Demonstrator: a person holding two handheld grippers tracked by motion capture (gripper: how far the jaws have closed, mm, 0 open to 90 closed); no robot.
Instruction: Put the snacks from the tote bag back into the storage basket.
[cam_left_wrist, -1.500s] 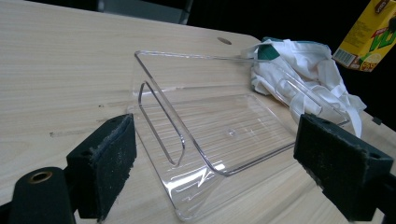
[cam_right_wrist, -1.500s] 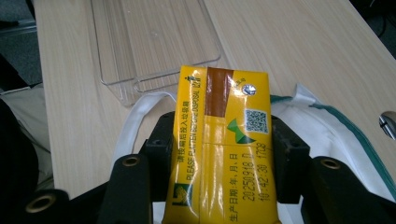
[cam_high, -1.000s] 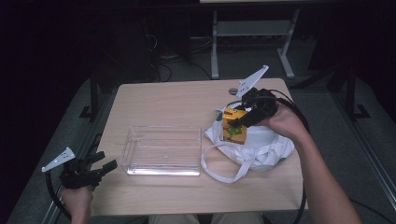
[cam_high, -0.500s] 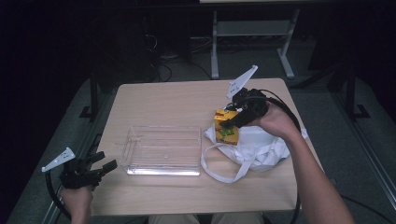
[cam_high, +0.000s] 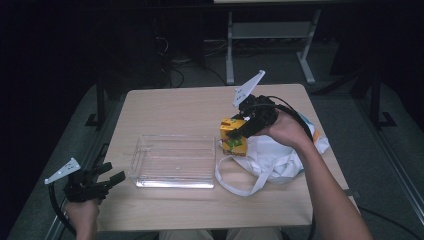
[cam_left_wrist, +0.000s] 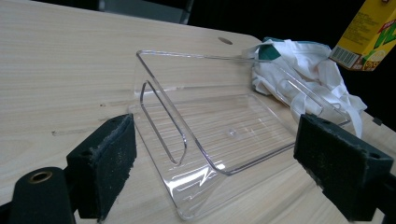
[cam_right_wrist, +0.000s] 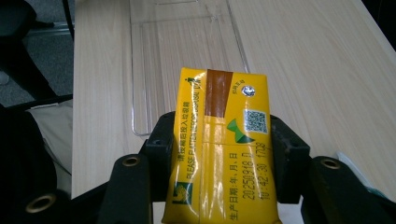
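Observation:
A yellow drink carton (cam_high: 233, 136) hangs above the table between the clear plastic tray (cam_high: 173, 161) and the white cloth bag (cam_high: 272, 159). My right gripper (cam_high: 239, 131) is shut on it; in the right gripper view both pads (cam_right_wrist: 161, 147) press the sides of the carton (cam_right_wrist: 222, 149), its top facing the camera, with the tray (cam_right_wrist: 182, 56) beyond. My left gripper (cam_high: 114, 176) is open off the table's front left corner. Its own view looks along wide-apart jaws at the tray (cam_left_wrist: 219, 140), the bag (cam_left_wrist: 303, 77) and the carton (cam_left_wrist: 369, 37) at the upper right.
The wooden table (cam_high: 175, 107) has bare surface behind the tray and along the front edge. A cable runs from the right gripper over the bag. Dark floor, cables and a white metal frame (cam_high: 270, 35) lie beyond the far edge.
My right hand has carried the carton leftward from above the bag toward the tray. The left gripper has stayed in place.

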